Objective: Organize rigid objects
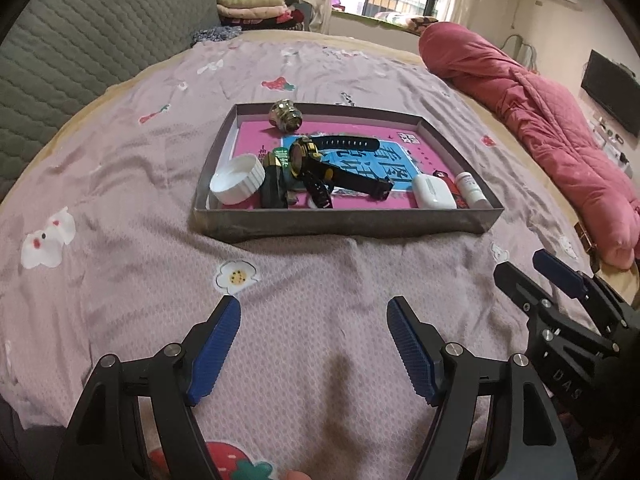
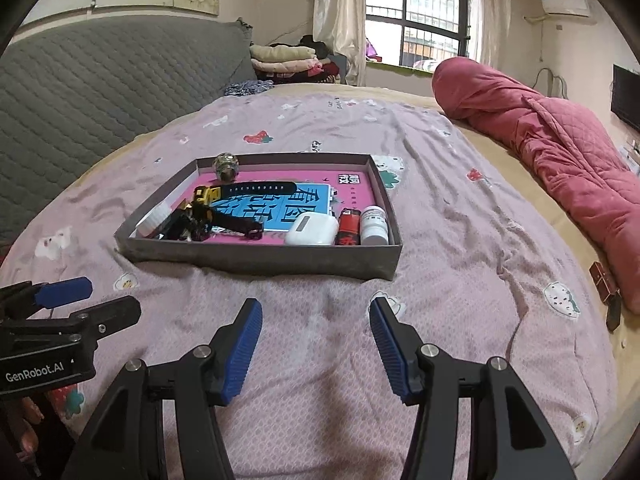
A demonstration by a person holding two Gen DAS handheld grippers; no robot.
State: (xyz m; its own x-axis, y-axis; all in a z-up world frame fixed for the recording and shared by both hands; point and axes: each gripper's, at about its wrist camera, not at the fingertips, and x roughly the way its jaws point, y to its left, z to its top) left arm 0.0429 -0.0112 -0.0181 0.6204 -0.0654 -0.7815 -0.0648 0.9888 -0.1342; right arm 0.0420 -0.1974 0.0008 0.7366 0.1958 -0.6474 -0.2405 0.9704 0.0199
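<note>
A bed [image 1: 120, 208] covered in a pale pink sheet printed with flowers and strawberries fills both views, with a grey quilted headboard [image 1: 80, 40] on its far left and a rolled red quilt [image 1: 540, 120] along its right side. Near the middle of the bed lies a shallow grey cardboard tray [image 1: 344, 226], its floor lined with a pink and blue printed sheet.

Everything to be sorted sits inside the tray. A black-strapped watch with a gold-trimmed face [image 1: 308, 156] lies across the centre, its strap stretched toward the far right. In the near left corner a white ribbed cap [image 1: 238, 180] rests tilted, open side up, just beside a dark green and gold box [image 1: 274, 184]. A shiny metal knob-like piece [image 1: 286, 114] stands at the far left wall. In the near right corner three things lie side by side: a white earbud case [image 2: 312, 230], a red lighter [image 2: 348, 226] and a small white bottle [image 2: 374, 226], the bottle nearest the right wall.

The left claw [image 1: 314, 312] and the right claw [image 2: 316, 316] hang over bare sheet in front of the tray, both released, blue pads spread wide with nothing between them.
</note>
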